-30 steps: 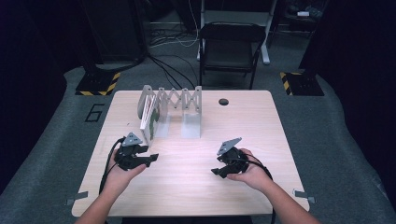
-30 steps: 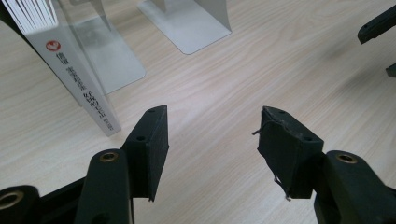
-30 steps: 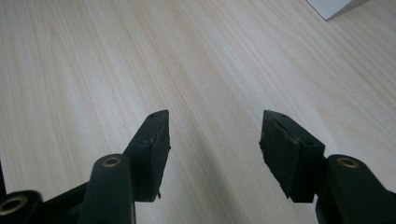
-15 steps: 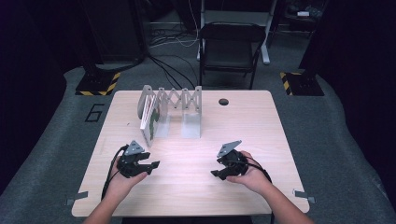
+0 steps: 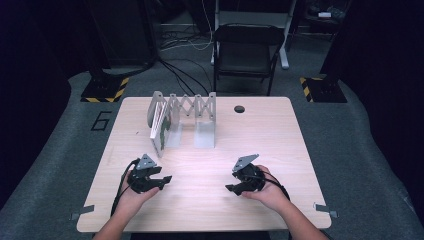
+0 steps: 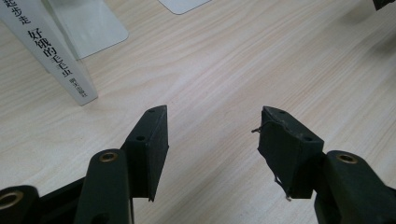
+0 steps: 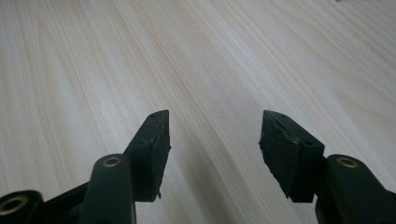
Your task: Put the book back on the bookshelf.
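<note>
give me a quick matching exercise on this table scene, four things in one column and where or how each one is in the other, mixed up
Things:
1. book
2. bookend rack
3. left gripper
4. round hole

Places or states:
A. in the tabletop near its far edge, right of the rack
B. jaws open over bare wood, nothing between them
C. white, upright, leaning at the rack's left end
D. grey metal with an accordion middle, standing on the far half of the table

Pairs: 1-C, 2-D, 3-B, 4-A
</note>
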Tool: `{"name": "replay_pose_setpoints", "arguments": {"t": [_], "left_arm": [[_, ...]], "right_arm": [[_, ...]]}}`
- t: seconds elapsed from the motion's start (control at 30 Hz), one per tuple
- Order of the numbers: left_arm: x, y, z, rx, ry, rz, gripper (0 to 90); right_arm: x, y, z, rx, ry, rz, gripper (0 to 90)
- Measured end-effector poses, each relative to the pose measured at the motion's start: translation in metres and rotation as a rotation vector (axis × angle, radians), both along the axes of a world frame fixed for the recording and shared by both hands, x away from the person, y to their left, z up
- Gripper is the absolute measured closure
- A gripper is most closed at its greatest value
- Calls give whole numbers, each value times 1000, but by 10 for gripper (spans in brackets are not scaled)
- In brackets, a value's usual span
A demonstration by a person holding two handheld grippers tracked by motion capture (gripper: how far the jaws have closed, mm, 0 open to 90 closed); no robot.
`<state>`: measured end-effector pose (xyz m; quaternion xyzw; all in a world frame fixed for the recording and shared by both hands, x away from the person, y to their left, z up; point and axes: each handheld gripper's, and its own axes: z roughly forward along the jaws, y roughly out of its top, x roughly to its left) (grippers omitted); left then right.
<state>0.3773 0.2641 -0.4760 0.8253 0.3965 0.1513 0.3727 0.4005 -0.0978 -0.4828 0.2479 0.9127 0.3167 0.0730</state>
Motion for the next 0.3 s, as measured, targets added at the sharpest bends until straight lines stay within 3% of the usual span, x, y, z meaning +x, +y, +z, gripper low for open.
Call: {"name": "replay_pose_setpoints", "arguments": {"t": [0.13, 0.3], "left_arm": [[0, 2, -2, 2, 6, 10, 424], [1, 3, -3, 9, -17, 48, 402]], "right_arm": [[0, -1, 0, 1, -10, -10, 426], [0, -4, 0, 42, -18, -34, 426]]}}
